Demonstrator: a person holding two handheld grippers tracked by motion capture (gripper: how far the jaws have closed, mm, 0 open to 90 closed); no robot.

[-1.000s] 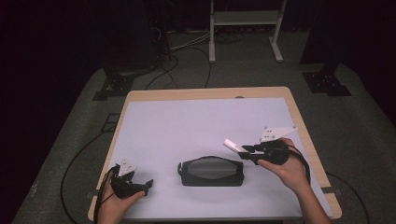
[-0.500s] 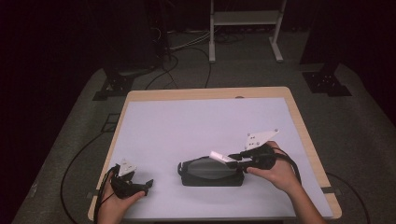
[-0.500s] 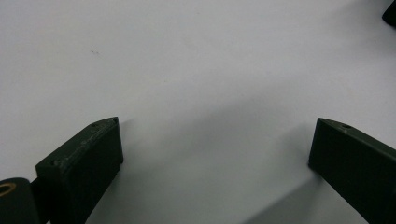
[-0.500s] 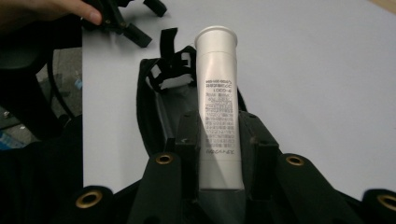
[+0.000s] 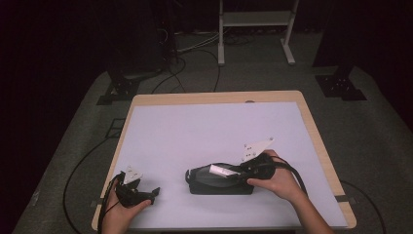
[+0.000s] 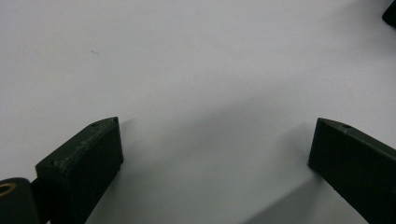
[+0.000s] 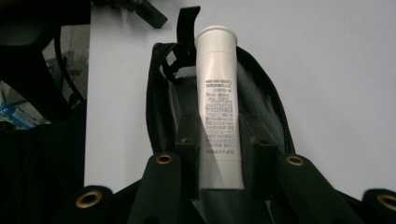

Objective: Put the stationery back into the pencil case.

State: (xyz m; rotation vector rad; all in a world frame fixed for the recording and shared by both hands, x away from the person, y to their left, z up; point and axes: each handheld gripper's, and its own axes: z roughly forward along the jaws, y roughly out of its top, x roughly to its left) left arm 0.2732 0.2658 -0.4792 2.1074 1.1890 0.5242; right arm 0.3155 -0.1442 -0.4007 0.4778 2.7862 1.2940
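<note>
Clamped between the black jaws of the right gripper [image 7: 219,154] is a white tube [image 7: 218,107], held by its flat crimped end, with the round cap pointing straight away from the gripper. Small dark print runs in several lines down the tube's side, upside down in the right gripper view; it is too fine to read, and no brand name can be made out. Directly beneath the tube and the jaws lies a black pouch [image 7: 161,112], its zip open along the top, so the tube hangs lengthwise over the gaping mouth, with the cap reaching about as far as the pouch's far end, where a black pull strap [image 7: 187,23] stands up. In the high view the right gripper [image 5: 239,170] sits at the right end of the pouch [image 5: 204,183], the tube [image 5: 220,170] lying over the pouch's top and pointing towards the person's left. Farther off to that side, well apart from the pouch, the left gripper [image 5: 151,193] rests low over the white table [image 5: 204,131] near its front left corner; its own view shows the jaws standing wide with only bare tabletop [image 6: 196,70] between them. Beyond the table's far edge, cables [image 5: 195,53] trail across the grey floor towards a white metal stand [image 5: 255,19].
</note>
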